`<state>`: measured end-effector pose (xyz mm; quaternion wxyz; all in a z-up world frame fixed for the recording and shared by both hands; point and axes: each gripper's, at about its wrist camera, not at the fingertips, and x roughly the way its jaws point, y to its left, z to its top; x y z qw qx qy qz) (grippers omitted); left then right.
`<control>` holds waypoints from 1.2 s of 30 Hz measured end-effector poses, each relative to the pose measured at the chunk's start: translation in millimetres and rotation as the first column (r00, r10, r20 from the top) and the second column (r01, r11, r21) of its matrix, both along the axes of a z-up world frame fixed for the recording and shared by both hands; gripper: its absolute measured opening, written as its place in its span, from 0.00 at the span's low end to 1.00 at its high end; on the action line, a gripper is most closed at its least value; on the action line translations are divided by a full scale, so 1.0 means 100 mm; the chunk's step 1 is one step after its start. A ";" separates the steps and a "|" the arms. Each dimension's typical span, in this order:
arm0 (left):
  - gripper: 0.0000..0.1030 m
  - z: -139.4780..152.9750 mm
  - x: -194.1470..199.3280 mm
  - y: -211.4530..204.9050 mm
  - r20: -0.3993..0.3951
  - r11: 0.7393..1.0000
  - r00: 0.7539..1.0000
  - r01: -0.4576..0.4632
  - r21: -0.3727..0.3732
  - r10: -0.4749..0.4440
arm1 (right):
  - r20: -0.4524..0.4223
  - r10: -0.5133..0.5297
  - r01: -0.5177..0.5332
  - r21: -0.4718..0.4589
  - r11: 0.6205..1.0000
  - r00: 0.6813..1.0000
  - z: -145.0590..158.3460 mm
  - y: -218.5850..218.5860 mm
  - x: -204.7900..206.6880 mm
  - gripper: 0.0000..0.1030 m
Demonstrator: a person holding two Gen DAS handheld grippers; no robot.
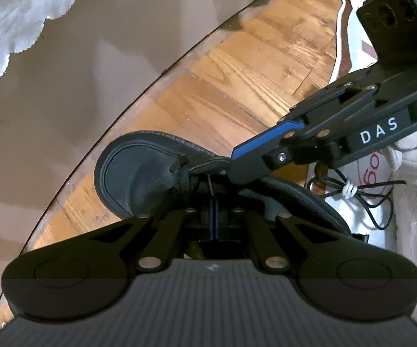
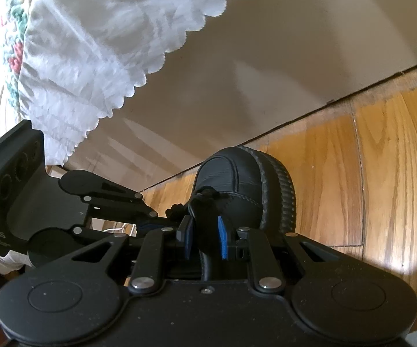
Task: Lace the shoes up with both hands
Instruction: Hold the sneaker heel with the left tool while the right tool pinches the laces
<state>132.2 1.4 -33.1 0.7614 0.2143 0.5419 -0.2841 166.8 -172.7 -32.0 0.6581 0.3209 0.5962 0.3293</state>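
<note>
a white scalloped bed skirt (image 2: 98, 66) hangs at the far left over a pale panel (image 1: 64, 81), and the panel meets a wood floor (image 1: 246, 66). the black leather shoe (image 1: 139, 170) sits on that floor close to the panel's edge, toe pointing away, just ahead of both sets of tongs.

in the left wrist view the left tongs (image 1: 214, 219) lie low behind the shoe's throat; their blue pads stand pressed together, with only a thin line between them. whether a lace is caught there is hard to make out, since the shoe's opening is dark and the tongs' own body covers it. a knot of black lace (image 1: 183, 179) sits at the base of the toe cap.

the right tongs (image 1: 208, 169) reach in from the right in the same view, their slim tips closed together right at that lace knot, apparently pinching it, though the contact is small and dark. in the right wrist view the right tongs (image 2: 205, 237) show one blue pad (image 2: 222, 238) and one dark finger standing apart around the shoe's upper, so the two views disagree and i cannot tell their true state.

at the far right a white cloth (image 1: 410, 190) lies on the floor with a thin black cable (image 1: 381, 202) over it; its red marking is cut off by the tongs. no containers show anywhere.
</note>
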 end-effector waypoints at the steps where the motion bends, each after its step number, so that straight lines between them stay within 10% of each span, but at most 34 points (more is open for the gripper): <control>1: 0.01 0.00 -0.01 0.00 0.007 1.000 1.000 0.002 -0.001 -0.002 | 0.002 0.000 0.000 -0.002 1.000 1.000 0.00 0.00 0.00 0.19; 36: 0.01 0.00 -0.09 -0.06 0.011 0.999 0.999 0.035 0.014 -0.035 | -0.014 -0.022 0.022 -0.004 1.000 1.000 -0.02 -0.05 0.01 0.19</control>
